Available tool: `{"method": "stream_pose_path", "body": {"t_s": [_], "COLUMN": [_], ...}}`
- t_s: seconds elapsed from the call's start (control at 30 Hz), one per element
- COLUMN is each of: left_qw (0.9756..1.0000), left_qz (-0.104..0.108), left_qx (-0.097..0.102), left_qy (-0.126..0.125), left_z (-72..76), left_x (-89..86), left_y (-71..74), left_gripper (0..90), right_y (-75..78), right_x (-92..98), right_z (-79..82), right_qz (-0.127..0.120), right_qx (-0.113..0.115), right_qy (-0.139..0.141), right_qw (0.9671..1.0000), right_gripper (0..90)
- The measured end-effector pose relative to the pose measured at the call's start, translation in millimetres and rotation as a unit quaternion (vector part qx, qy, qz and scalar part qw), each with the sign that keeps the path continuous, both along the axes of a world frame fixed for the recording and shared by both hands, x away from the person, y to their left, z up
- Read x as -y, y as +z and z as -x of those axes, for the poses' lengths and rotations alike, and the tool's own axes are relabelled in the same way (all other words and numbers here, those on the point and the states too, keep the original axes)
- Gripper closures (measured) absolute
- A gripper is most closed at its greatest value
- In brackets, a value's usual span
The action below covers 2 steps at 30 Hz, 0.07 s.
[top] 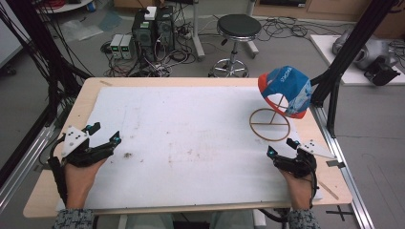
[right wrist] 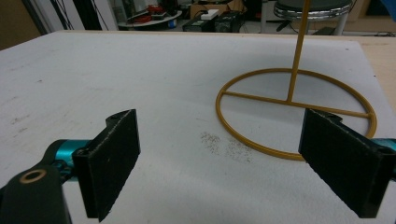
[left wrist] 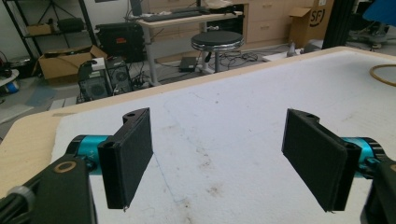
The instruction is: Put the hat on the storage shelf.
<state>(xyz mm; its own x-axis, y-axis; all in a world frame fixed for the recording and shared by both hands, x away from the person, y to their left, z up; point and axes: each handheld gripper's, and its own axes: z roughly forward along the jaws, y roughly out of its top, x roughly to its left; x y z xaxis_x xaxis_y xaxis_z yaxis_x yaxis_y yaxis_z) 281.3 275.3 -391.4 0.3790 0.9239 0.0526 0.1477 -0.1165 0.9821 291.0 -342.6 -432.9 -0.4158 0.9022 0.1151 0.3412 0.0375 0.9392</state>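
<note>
My right gripper (top: 281, 147) had its jaws spread wide with nothing between them, and the black pads (right wrist: 112, 158) hung just above the white mat (top: 191, 138). It sat near the desk's front right corner, just short of the stand's ring base (right wrist: 295, 112), not touching it. The ring lay flat on the mat with a crossbar through it, and a thin upright rod (right wrist: 298, 51) rose from the middle of that bar. On top of the rod, in the high view, sat the cap (top: 285, 90), blue with a red brim and white markings, over the desk's right edge toward the far corner.

My left gripper (top: 104, 133) was equally wide open and held nothing. Its pads (left wrist: 128, 158) sat over a stained patch of the mat, near the desk's front left corner, well apart from the stand. My hand (top: 79, 174) came in from the front edge behind it.

Beyond the far edge stood a black stool (top: 237, 28) on the floor.
</note>
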Motion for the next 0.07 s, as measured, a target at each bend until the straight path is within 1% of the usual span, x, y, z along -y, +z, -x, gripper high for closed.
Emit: {"method": "stream_pose_path", "body": {"t_s": [0.07], "left_qw": [1.0], "left_qz": [0.001], "left_qx": [-0.003], "left_qy": [-0.001], "left_z": [-0.8], "left_x": [-0.5], "left_y": [-2.6], "left_gripper": [24.8], "right_y": [-0.2], "right_x": [0.1], "right_z": [-0.2], "right_qz": [0.001], "right_qx": [-0.002], "right_qy": [0.002], "right_qw": [1.0], "right_gripper": [11.7]}}
